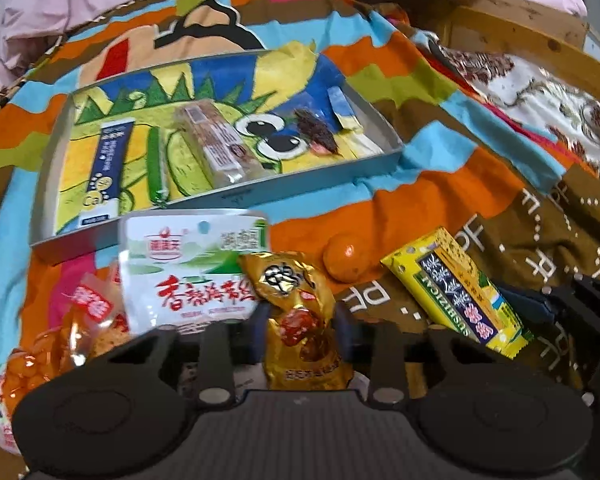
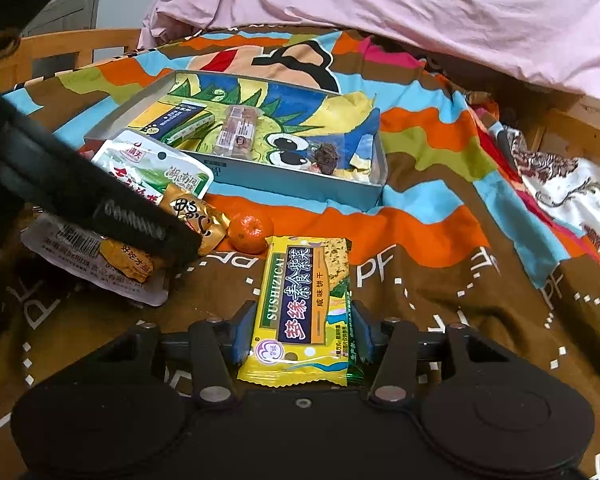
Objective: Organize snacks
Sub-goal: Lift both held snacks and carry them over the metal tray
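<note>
Left gripper (image 1: 300,320): closed around a gold snack packet (image 1: 300,320), just above the bed's patterned blanket (image 1: 440,196).
Right gripper (image 2: 300,336): clamped on a yellow cracker packet (image 2: 304,312), low over the blanket.
Box (image 2: 300,190): shallow, open, beyond both packets, holding several snacks.
Tangerine (image 2: 250,232): on the blanket between the two packets.

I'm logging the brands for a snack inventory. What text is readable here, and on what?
"SUSHIZICAI": yellow cracker packet, between the right gripper fingers.
"PF": brown bedspread, repeated.
"Ca": blue stick packet in the tray.
Large red Chinese characters: white pouch, blurred.
Gold packet, barcode sachet: unreadable.
</note>
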Motion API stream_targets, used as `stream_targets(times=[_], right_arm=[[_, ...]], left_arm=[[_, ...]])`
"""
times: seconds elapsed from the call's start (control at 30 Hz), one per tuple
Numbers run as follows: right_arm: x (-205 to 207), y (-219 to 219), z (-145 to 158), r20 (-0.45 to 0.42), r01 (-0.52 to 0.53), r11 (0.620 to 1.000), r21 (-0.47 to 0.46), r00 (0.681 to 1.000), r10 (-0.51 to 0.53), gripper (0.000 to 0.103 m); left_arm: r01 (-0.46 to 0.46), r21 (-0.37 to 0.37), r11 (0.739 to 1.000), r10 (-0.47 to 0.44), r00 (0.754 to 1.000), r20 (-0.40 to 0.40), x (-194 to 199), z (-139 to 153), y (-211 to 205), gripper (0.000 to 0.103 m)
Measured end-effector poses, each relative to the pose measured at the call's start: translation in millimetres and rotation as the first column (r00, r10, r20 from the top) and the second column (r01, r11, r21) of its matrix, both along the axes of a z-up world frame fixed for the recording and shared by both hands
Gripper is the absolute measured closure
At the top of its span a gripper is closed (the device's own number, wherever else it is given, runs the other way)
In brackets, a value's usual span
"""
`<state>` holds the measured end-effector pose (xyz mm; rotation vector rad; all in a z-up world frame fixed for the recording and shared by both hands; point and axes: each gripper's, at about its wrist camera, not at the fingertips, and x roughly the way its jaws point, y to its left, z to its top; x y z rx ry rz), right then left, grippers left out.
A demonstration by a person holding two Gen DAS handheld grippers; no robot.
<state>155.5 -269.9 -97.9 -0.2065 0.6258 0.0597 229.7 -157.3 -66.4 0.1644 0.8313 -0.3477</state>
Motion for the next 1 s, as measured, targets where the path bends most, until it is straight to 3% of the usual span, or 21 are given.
stream_targets(times=[0.33,0.47,0.5,0.8,0.9,1.0], right_arm=[[-3.9,0.5,3.4,0.015,-0.01,1.0,0.0,1.0,0.01,0.052],[-4.7,2.3,6.3,0.043,-0.018,1.0,-0.009,0.999,0.019,0.052],[-5.3,3.0,6.7,0.048,-0.023,1.0,-0.014,0.999,0.023,0.052],[-5.2,3.9,6.3,0.04,-0.033,0.999,-0.012,0.999,0.034,0.052],[-5.2,4.5,4.2,0.033,-0.037,0.999,-0.016,0.999,0.038,0.052],[-4.4,4.0,1.9,0.026,-0.037,0.999,-0.015,0.999,0.037,0.052]], left_arm=[[0.015,0.037,0.999,-0.014,1.0,-0.008,-4.5,4.6,-6.0,0.07],[0.033,0.062,0.998,-0.035,0.999,0.028,-9.4,8.7,-7.9,0.079],[0.035,0.066,0.997,-0.037,0.999,0.037,-10.6,10.1,-7.5,0.087],[0.037,0.037,0.999,-0.038,0.999,0.027,-12.3,10.3,-3.4,0.087],[0.032,0.042,0.999,-0.033,0.999,0.008,-6.5,6.9,-5.7,0.084],[0.003,0.001,1.0,-0.003,0.999,-0.04,6.5,-1.2,-3.9,0.074]])
